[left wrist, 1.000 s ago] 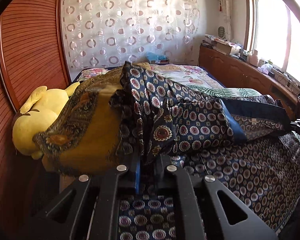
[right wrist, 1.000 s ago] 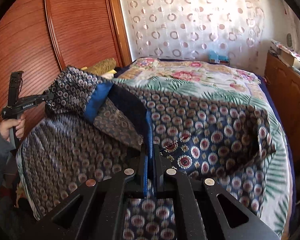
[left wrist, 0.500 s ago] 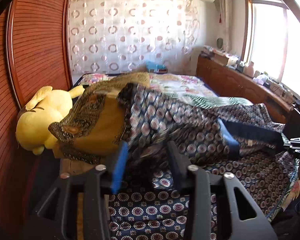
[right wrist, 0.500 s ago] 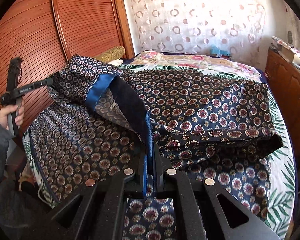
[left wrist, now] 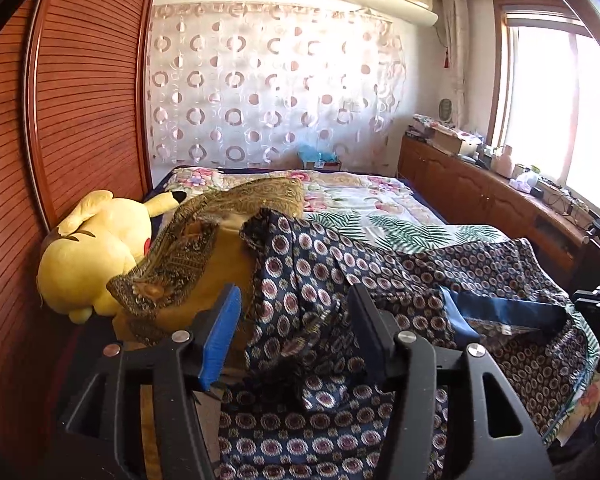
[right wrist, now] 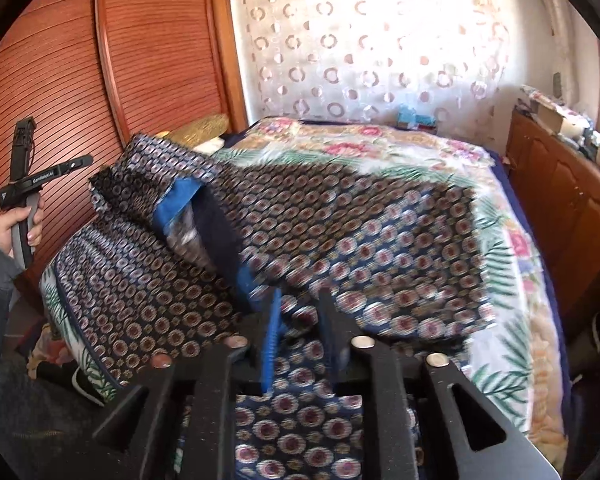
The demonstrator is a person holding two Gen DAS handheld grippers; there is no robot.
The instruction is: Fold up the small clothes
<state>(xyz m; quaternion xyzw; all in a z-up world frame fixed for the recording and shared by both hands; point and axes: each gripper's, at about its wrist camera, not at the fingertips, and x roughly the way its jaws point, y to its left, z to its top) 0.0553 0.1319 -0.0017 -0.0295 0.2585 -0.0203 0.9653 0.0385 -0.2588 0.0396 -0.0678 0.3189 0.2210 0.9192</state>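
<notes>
A dark blue garment with a round medallion print and a plain blue inner band (left wrist: 500, 308) lies folded over on the bed (left wrist: 360, 196); it fills the right wrist view (right wrist: 360, 232). My left gripper (left wrist: 294, 312) is open and empty just above the garment's near left edge. My right gripper (right wrist: 300, 304) is open, its jaws a little apart over the garment's near fold; the cloth lies loose under it. The left gripper also shows in the right wrist view (right wrist: 40, 184), held in a hand at the left.
A yellow plush toy (left wrist: 96, 252) lies at the bed's left edge, next to a mustard patterned cloth (left wrist: 188, 256). A wooden sliding wardrobe (left wrist: 80, 100) stands on the left. A wooden sideboard (left wrist: 500, 200) with clutter runs along the right under the window.
Both grippers were shut on the garment and lifted it over; the left opened first, then the right. The garment now lies folded flat, and both grippers have drawn back.
</notes>
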